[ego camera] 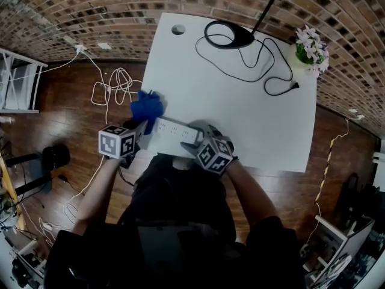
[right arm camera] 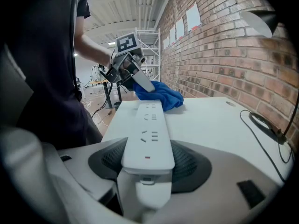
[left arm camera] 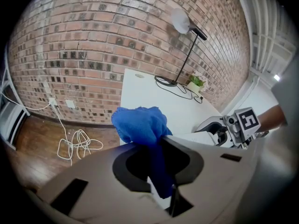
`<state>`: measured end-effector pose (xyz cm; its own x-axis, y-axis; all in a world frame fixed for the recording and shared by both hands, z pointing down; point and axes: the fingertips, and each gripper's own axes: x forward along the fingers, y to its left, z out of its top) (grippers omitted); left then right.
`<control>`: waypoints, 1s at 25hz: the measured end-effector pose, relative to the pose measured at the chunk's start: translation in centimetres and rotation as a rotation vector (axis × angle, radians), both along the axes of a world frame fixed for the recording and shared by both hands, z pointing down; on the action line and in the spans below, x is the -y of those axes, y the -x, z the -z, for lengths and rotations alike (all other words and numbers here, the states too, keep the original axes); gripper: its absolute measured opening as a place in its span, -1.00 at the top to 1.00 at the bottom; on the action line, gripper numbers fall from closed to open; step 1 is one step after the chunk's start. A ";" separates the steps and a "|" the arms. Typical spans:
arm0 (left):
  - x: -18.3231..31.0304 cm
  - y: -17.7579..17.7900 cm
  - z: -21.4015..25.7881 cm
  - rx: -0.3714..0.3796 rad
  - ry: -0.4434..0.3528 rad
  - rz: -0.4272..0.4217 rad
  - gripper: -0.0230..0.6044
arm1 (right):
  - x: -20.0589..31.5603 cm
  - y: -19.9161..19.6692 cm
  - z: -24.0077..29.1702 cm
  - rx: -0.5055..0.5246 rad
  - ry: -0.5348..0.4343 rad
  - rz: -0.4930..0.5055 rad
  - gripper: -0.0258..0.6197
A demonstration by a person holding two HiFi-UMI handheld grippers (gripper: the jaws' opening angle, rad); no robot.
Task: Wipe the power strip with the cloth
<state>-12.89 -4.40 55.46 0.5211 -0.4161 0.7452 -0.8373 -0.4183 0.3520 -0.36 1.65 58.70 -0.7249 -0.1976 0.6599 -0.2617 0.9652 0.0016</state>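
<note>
A white power strip (ego camera: 174, 129) lies along the near edge of the white table (ego camera: 252, 119). My right gripper (ego camera: 195, 142) is shut on its near end, and in the right gripper view the strip (right arm camera: 149, 125) runs away from between the jaws (right arm camera: 147, 160). A bunched blue cloth (ego camera: 147, 107) rests at the strip's far left end, by the table's left edge. My left gripper (ego camera: 139, 128) is shut on the cloth. In the left gripper view the cloth (left arm camera: 140, 125) bulges above the jaws (left arm camera: 161, 146), with a strip of it pinched between them. The right gripper (left arm camera: 229, 127) shows there at the right.
A black lamp base (ego camera: 228, 35) stands at the table's far side, with a black cable (ego camera: 264, 65) looping off it. A flower pot (ego camera: 311, 47) sits at the far right corner. White cables (ego camera: 114, 86) lie coiled on the wooden floor, left of the table.
</note>
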 end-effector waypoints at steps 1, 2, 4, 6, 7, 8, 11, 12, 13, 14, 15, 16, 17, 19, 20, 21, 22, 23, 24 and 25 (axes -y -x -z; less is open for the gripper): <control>0.0 0.0 0.1 0.014 -0.011 -0.002 0.75 | 0.0 0.0 0.0 -0.001 0.002 -0.001 0.06; -0.1 -0.1 0.1 0.023 -0.022 -0.004 0.75 | 0.0 0.0 0.0 -0.002 0.005 -0.001 0.06; -0.1 0.0 0.1 0.025 -0.036 0.008 0.75 | 0.0 0.0 0.0 -0.004 0.011 -0.001 0.06; 0.0 -0.2 0.3 0.021 -0.051 0.023 0.75 | 0.0 0.0 0.0 -0.008 0.017 -0.001 0.06; 0.0 -0.3 0.4 0.031 -0.061 0.023 0.75 | 0.0 0.0 0.1 -0.009 0.019 -0.001 0.06; 0.0 -0.3 0.4 0.049 -0.071 0.019 0.75 | 0.0 0.0 0.1 -0.009 0.019 -0.002 0.06; -0.1 -0.7 0.6 0.091 -0.095 -0.013 0.75 | 0.0 0.0 0.0 -0.010 0.019 -0.003 0.06; -0.1 -0.9 0.7 0.102 -0.102 -0.027 0.75 | 0.0 0.0 0.0 -0.010 0.019 -0.002 0.06; -0.2 -1.1 0.7 0.111 -0.108 -0.040 0.75 | 0.0 0.0 0.0 -0.009 0.019 -0.002 0.06; -0.2 -1.2 0.6 0.115 -0.111 -0.048 0.75 | 0.0 0.0 0.0 -0.008 0.018 -0.002 0.06; -0.3 -1.2 0.6 0.115 -0.111 -0.052 0.75 | 0.0 0.1 0.0 -0.008 0.016 -0.001 0.06; -0.3 -1.3 0.5 0.115 -0.111 -0.053 0.75 | 0.0 0.1 0.0 -0.007 0.014 -0.001 0.06; -0.3 -1.4 0.5 0.118 -0.111 -0.054 0.75 | 0.0 0.1 0.0 -0.007 0.013 -0.001 0.06; -0.4 -1.6 0.5 0.126 -0.110 -0.060 0.75 | 0.0 0.0 0.0 -0.006 0.012 0.000 0.06; -0.4 -1.8 0.5 0.123 -0.105 -0.061 0.75 | -0.1 0.0 0.0 -0.006 0.013 0.000 0.06; -0.5 -2.0 0.5 0.115 -0.097 -0.060 0.75 | -0.1 0.0 0.0 -0.006 0.013 0.001 0.06; -0.6 -2.2 0.6 0.110 -0.091 -0.056 0.75 | -0.1 0.0 0.0 -0.006 0.012 0.001 0.07; -0.6 -2.3 0.6 0.109 -0.090 -0.053 0.75 | -0.1 0.0 0.0 -0.005 0.012 0.002 0.07; -0.6 -2.4 0.7 0.111 -0.091 -0.050 0.75 | -0.1 0.0 0.0 -0.005 0.012 0.003 0.07; -0.6 -2.5 0.8 0.111 -0.091 -0.045 0.75 | -0.1 0.0 0.0 -0.004 0.011 0.004 0.07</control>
